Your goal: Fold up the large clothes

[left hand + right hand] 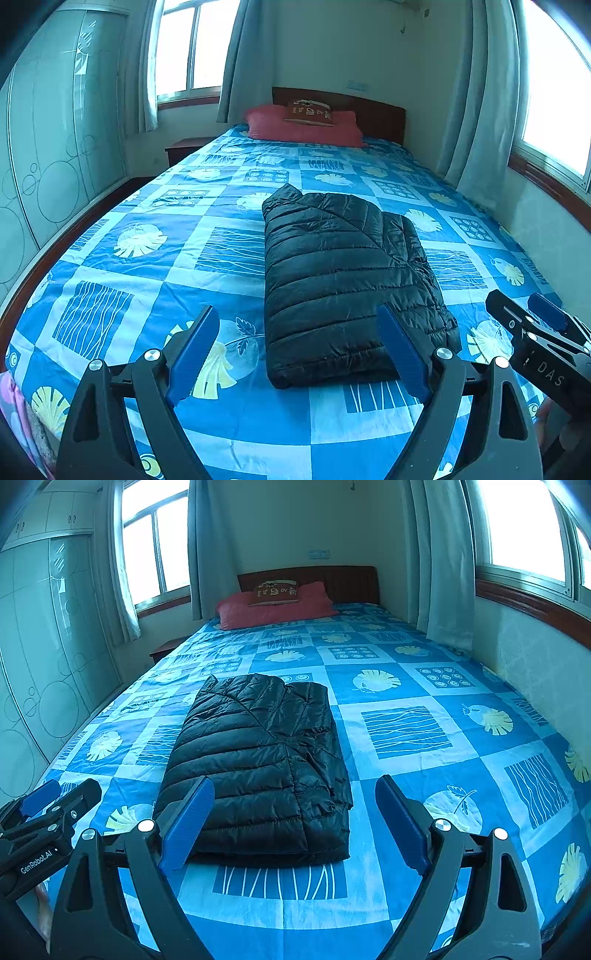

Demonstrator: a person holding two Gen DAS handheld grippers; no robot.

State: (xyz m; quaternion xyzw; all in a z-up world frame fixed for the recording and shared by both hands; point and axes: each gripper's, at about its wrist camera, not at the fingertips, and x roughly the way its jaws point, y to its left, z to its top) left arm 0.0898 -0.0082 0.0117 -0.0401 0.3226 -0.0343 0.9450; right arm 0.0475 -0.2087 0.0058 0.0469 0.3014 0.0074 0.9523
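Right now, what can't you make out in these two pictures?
- Black puffer jacket: its inner layers and underside, hidden by its own folds, both views.
- Cushion print: too small to read.
- Left tongs and right tongs, both open: the hands holding them are cut off by the bottom edge.

Left wrist view: rides the left gripper (299,354), low above the bed's (229,413) foot edge, facing the headboard (373,110).
Right wrist view: rides the right gripper (295,823) just beside it, same low height, facing the headboard (351,579) too.
Nearness: both close above the foot edge.
Shared: the whole bed (424,904), the folded black jacket (343,280) (258,760) near the middle, the red pillow (295,127) (273,607), both windows, and each sees the other gripper at its edge.
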